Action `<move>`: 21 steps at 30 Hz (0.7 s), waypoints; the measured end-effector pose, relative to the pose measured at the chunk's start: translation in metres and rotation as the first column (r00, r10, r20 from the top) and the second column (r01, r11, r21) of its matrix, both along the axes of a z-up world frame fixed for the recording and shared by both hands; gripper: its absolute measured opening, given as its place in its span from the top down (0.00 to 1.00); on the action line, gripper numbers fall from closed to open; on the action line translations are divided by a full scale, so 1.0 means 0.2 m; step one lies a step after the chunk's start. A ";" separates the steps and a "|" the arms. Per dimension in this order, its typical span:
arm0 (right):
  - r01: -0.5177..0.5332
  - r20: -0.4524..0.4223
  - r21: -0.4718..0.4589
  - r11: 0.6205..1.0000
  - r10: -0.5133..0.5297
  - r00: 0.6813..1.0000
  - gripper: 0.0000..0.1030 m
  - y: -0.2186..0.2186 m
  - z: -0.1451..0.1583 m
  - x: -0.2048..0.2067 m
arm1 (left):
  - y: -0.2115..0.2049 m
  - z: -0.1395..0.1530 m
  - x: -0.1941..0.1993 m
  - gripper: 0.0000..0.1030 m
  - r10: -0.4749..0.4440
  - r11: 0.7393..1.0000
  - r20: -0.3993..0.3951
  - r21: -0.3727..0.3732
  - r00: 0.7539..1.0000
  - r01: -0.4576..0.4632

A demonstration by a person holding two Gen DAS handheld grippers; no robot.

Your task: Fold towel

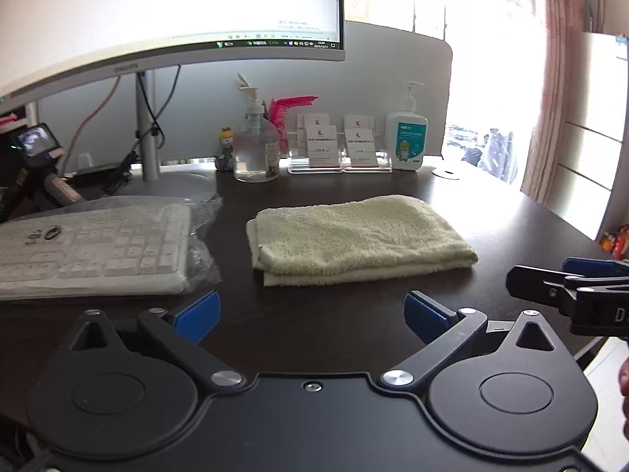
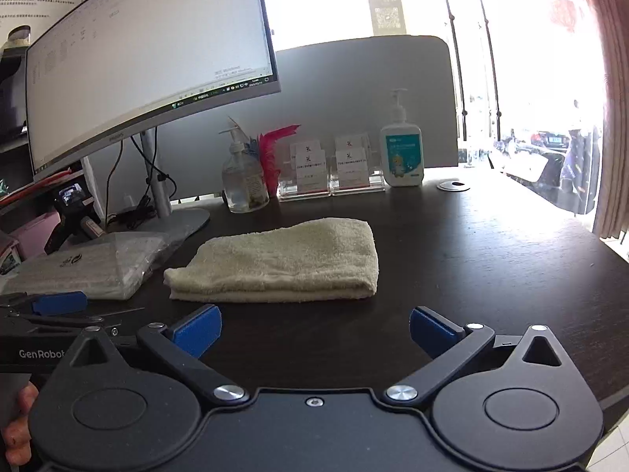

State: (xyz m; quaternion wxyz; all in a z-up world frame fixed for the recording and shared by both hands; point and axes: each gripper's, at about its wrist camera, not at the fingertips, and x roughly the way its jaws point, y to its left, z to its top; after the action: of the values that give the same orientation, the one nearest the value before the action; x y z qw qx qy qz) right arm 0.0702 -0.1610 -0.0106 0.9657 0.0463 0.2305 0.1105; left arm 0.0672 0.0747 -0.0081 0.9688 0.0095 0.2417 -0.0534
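Left gripper (image 1: 312,314) has its blue-padded fingers (image 1: 198,314) spread wide, nothing between them, bare dark desk (image 1: 314,330) under the gap. Towel (image 1: 357,238), pale yellow, lies folded into a layered rectangle flat on the desk just ahead of the left fingertips, slightly toward the right finger, not touching either pad. Keyboard (image 1: 94,251) in a clear plastic cover sits ahead of and outside the left finger. Right gripper (image 2: 314,330) also spread wide and empty; in its view the towel (image 2: 279,263) lies ahead of the fingertips, more on the left finger's side, apart from the pads. Each gripper shows at the edge of the other's view, the right gripper (image 1: 570,287) beyond the left gripper's right finger, both short of the towel. Far past the towel, along the desk's back edge: clear pump bottle (image 1: 255,145), card holders (image 1: 340,149), white pump bottle (image 1: 407,137). Monitor (image 1: 169,11) is above and beyond the left finger.
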 end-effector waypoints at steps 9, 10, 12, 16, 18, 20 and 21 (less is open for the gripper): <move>0.072 0.033 -0.068 0.995 -0.070 0.997 0.01 0.10 0.06 -0.23 | -0.01 0.04 -0.25 0.01 0.002 1.000 0.060 -0.002 0.998 -0.002; 0.079 0.040 -0.067 0.995 -0.076 0.996 0.01 0.10 0.07 -0.25 | 0.00 0.05 -0.26 0.01 0.004 1.000 0.070 -0.006 0.998 -0.003; 0.093 0.063 -0.070 0.993 -0.089 0.994 0.01 0.11 0.09 -0.29 | 0.01 0.07 -0.29 0.01 0.009 1.000 0.082 -0.005 0.997 -0.009; 0.129 0.089 -0.072 0.989 -0.123 0.988 0.01 0.11 0.12 -0.35 | 0.01 0.08 -0.33 0.01 0.028 0.999 0.092 0.025 0.995 -0.031; 0.132 0.090 -0.075 0.988 -0.125 0.988 0.01 0.11 0.12 -0.37 | 0.01 0.08 -0.34 0.01 0.032 0.999 0.094 0.026 0.995 -0.035; 0.134 0.091 -0.080 0.988 -0.127 0.988 0.01 0.11 0.12 -0.40 | 0.01 0.08 -0.35 0.01 0.034 0.999 0.094 0.022 0.995 -0.036; 0.137 0.092 -0.081 0.987 -0.130 0.987 0.01 0.11 0.12 -0.41 | 0.01 0.07 -0.36 0.02 0.034 0.999 0.093 0.018 0.995 -0.036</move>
State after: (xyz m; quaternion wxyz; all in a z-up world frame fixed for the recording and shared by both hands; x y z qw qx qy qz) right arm -0.0116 -0.1382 0.0139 0.9811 0.0147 0.1895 0.0373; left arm -0.0050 0.0769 0.0066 0.9797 0.0173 0.1970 -0.0335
